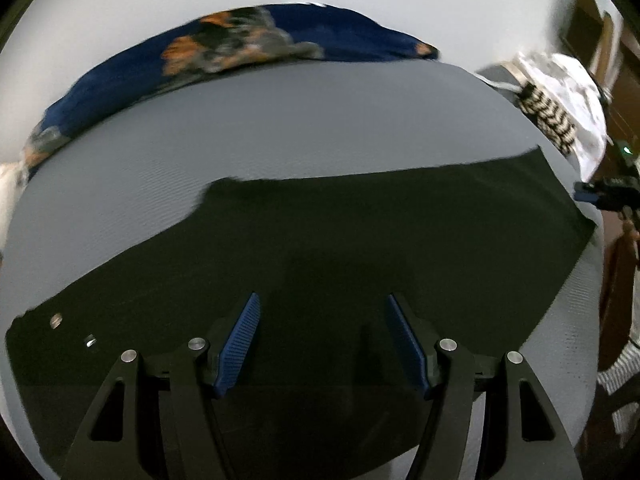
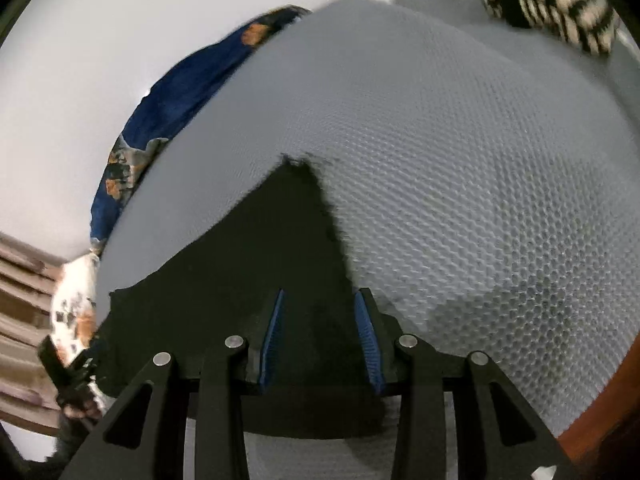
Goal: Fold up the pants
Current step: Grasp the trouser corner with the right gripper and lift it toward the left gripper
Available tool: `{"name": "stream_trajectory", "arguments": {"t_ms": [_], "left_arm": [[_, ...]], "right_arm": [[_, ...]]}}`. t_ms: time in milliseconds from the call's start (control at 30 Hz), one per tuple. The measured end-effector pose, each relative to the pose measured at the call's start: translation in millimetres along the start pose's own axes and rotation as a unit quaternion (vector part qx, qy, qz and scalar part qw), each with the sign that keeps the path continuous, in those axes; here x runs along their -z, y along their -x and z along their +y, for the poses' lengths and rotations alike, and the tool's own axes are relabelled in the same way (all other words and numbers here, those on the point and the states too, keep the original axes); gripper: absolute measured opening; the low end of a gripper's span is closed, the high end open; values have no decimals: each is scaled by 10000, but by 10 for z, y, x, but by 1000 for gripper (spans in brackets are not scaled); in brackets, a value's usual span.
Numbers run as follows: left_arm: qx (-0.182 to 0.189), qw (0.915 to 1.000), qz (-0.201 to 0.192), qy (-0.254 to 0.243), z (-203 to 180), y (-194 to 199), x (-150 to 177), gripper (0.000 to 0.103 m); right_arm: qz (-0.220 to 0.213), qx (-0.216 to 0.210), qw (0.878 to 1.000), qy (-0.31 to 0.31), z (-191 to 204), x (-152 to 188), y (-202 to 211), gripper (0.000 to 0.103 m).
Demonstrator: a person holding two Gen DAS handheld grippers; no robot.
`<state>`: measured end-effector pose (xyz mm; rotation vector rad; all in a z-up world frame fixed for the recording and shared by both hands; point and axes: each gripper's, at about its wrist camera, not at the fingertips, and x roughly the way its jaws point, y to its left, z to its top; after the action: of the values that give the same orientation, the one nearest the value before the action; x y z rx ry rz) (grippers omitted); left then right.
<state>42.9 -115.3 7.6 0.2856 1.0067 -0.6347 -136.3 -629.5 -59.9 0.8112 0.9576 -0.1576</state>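
A grey honeycomb-textured mat (image 1: 280,120) is being spread across the surface. Along its far edge a navy cloth with orange patches (image 1: 248,44) is being bunched against a white wall (image 1: 120,8). At the far right, a black-and-white patterned fabric (image 1: 548,114) is being piled beside white cloth (image 1: 568,80).

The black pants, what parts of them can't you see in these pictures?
- Left wrist view: the pants run under the left gripper, and the bottom edge cuts them off.
- Right wrist view: the right gripper and its arms cover their near part.
- Both views: dark and blurred, so seams and folds don't show.
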Motion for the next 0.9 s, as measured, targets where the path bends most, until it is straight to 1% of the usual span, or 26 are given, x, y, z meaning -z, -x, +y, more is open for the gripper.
{"name": "stream_trajectory", "arguments": {"t_ms": [33, 67, 100, 133, 167, 267, 367, 500, 567, 633, 700, 800, 900], "left_arm": [[33, 10000, 26, -60, -88, -34, -32, 66], [110, 9998, 82, -139, -196, -91, -81, 66], [134, 9997, 111, -173, -260, -124, -106, 66], [163, 9995, 156, -227, -343, -167, -141, 66], [212, 9992, 196, -289, -429, -210, -175, 66], [298, 9980, 307, -469, -643, -319, -247, 66], [384, 9971, 389, -531, -787, -418, -297, 66], [411, 9960, 575, -546, -888, -584, -295, 66], [401, 9955, 682, -523, -899, -658, -266, 66], [344, 9961, 587, -567, -910, -653, -234, 66], [334, 9960, 574, -604, -930, -665, -234, 68], [321, 9964, 512, -592, -932, -679, -238, 69], [404, 9970, 469, -463, -885, -653, -259, 69]], "right_arm": [[22, -47, 10000, -38, -52, -9, -9, 35], [97, -215, 9997, -96, -115, -20, -30, 35], [197, -472, 9985, -184, -182, -24, -54, 35], [216, -628, 9975, -235, -221, -32, -63, 35], [282, -848, 9957, -250, -250, -37, -83, 35], [554, -1255, 9905, -126, -249, -26, -168, 34], [643, -1344, 9888, 67, -229, -34, -166, 34], [699, -1704, 9829, 68, -167, -62, -269, 34], [667, -1769, 9819, 82, -116, -80, -323, 30], [660, -1841, 9807, 87, -53, -70, -397, 19], [614, -1740, 9828, 98, 17, -57, -458, 11], [472, -1522, 9872, 103, 92, -30, -454, 9], [337, -1428, 9892, 11, 211, 15, -420, 8]]}}
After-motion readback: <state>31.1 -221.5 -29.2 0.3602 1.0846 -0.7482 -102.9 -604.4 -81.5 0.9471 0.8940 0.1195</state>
